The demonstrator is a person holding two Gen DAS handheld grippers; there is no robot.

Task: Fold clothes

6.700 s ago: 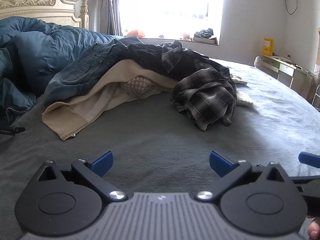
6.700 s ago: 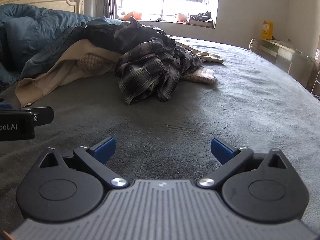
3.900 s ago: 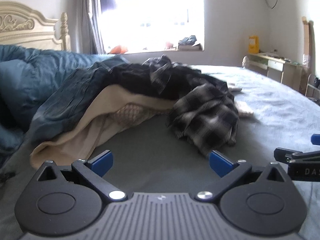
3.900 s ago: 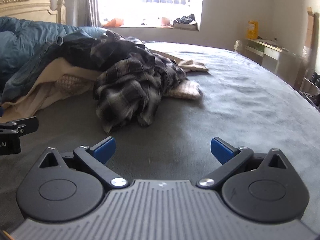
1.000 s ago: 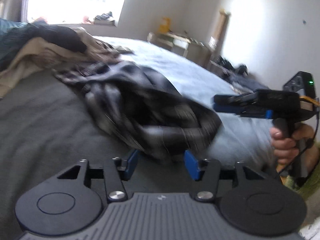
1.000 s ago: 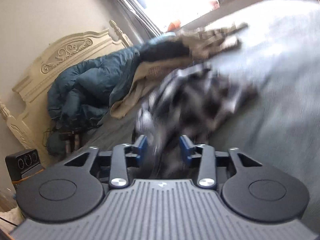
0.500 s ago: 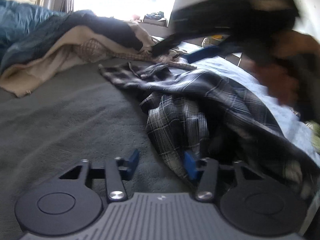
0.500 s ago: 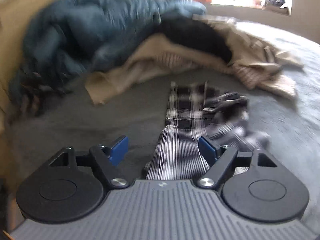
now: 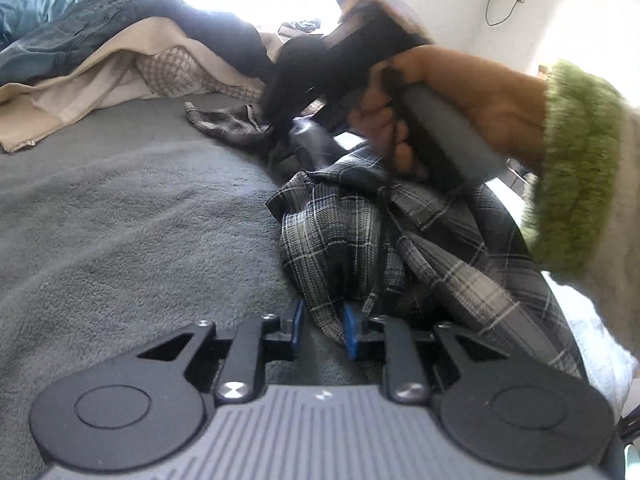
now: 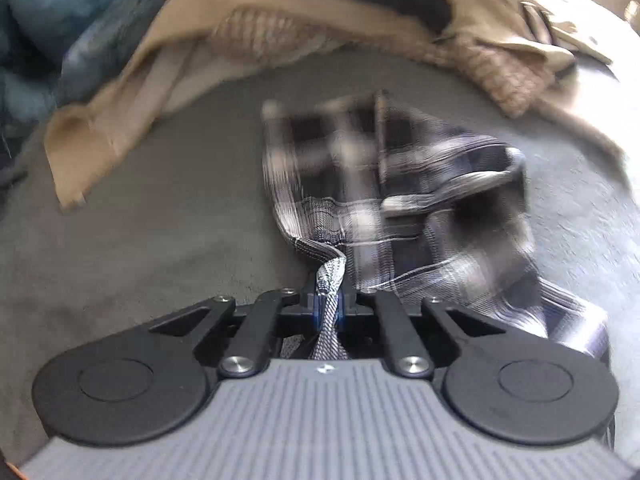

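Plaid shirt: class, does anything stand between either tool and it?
Nothing visible does. The right tool is shut on a twisted bit of the plaid shirt, and the left tool has just been closing around its edge.

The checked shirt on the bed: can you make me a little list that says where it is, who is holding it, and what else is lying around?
shirt: plaid shirt, crumpled on the grey bed cover
right gripper: shut on a twisted bit of the shirt; jaws have just been closing
left gripper: jaws have just been closing, shirt edge between them, pads seem to press it
hand: grips the right gripper's handle, fuzzy green cuff
other clothes: beige garment, jeans in a pile behind
folding: not started
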